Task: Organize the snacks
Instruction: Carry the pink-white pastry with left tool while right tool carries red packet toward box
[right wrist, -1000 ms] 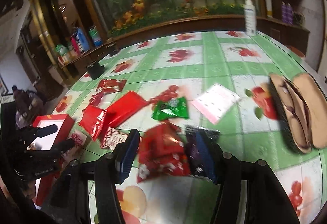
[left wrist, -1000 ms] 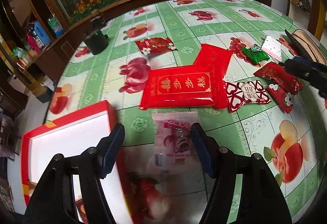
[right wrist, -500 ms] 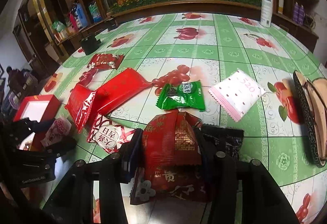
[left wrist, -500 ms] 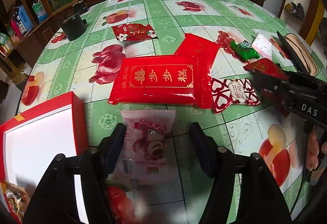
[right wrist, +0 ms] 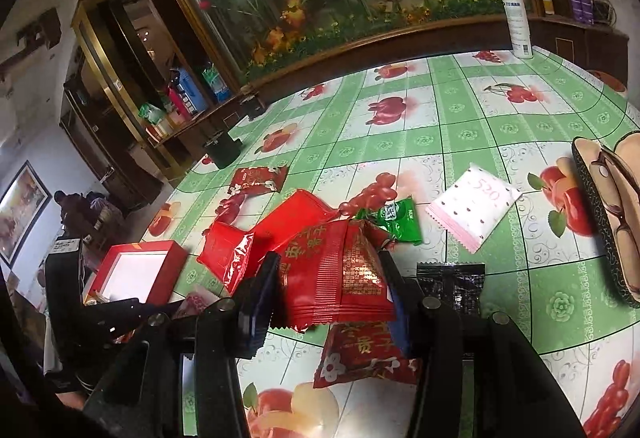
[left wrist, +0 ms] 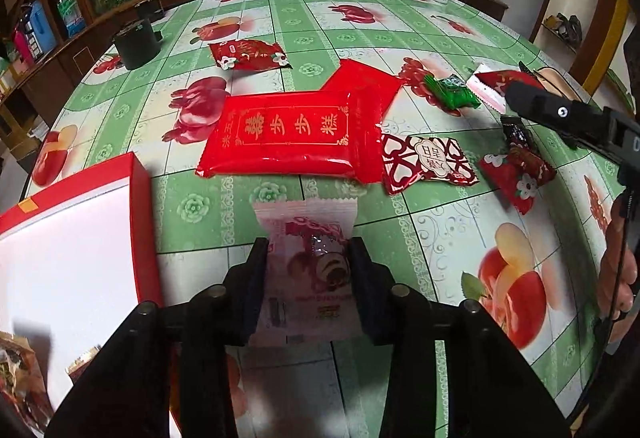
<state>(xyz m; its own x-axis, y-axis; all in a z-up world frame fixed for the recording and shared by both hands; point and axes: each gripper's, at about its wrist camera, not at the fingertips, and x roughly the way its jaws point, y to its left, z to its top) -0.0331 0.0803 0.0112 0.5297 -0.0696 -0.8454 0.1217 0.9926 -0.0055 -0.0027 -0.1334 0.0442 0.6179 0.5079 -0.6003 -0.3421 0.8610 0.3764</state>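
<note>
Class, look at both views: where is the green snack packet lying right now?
The green packet lies flat on the table mid-frame in the right wrist view, between the big red packet and the pink-and-white sachet; in the left wrist view it sits upper right.

Black left gripper (left wrist: 308,270), round bolts, perhaps blue-padded right gripper (right wrist: 328,294)

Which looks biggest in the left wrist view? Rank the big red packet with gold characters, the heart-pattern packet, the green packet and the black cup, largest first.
1. Big red packet.
2. Heart-pattern packet.
3. Black cup and green packet: look about alike, and the cup stands farther off, so unranked.
</note>
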